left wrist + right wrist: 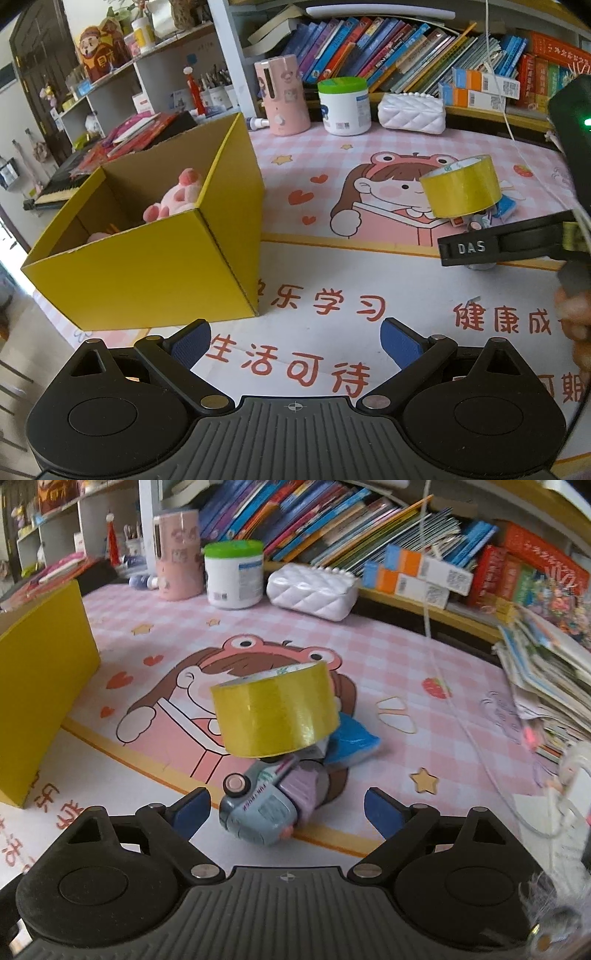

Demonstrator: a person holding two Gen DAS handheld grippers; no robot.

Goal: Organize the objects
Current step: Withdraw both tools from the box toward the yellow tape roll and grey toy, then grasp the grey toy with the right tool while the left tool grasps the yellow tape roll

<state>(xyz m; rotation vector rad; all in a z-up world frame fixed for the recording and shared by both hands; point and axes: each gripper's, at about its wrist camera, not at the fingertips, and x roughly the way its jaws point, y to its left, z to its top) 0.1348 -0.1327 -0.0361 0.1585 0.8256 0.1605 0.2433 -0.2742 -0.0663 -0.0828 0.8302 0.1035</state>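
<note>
My left gripper (295, 341) stands wide open with nothing between its blue pads (190, 341); it touches nothing and hangs above the printed mat (332, 177). My right gripper (286, 808) is likewise spread wide and holds nothing. In the right wrist view a toy truck (258, 808) lies on its side between the pads (380, 812), apart from both of them.

The roll of yellow tape (275, 710) sits at 12 o'clock from the right gripper, perched on the small heap formed by the toy truck and a blue packet (354, 742). Whether the tape rests fully on the truck or on the packet, I cannot tell. In the left wrist view the same tape (460, 186) appears at 2 o'clock, with a black finger of the right gripper, marked DAS, just below it.

The yellow cardboard box (147, 266) stands open at 10 o'clock from the left gripper, on the mat. A pink plush toy (173, 197) lies inside it, against the far wall. From the right gripper the box (40, 686) is at 9 o'clock, well apart from the heap.

Along the far edge of the mat, at 12 o'clock, stand a pink canister (282, 98), a white tub with a green lid (343, 105) and a white quilted case (412, 112), side by side. Behind them runs a shelf of leaning books (388, 51). A stack of papers and booklets (546, 679) crowds the mat at 3 o'clock from the right gripper. A thin white cord (428, 602) hangs down across that side.
</note>
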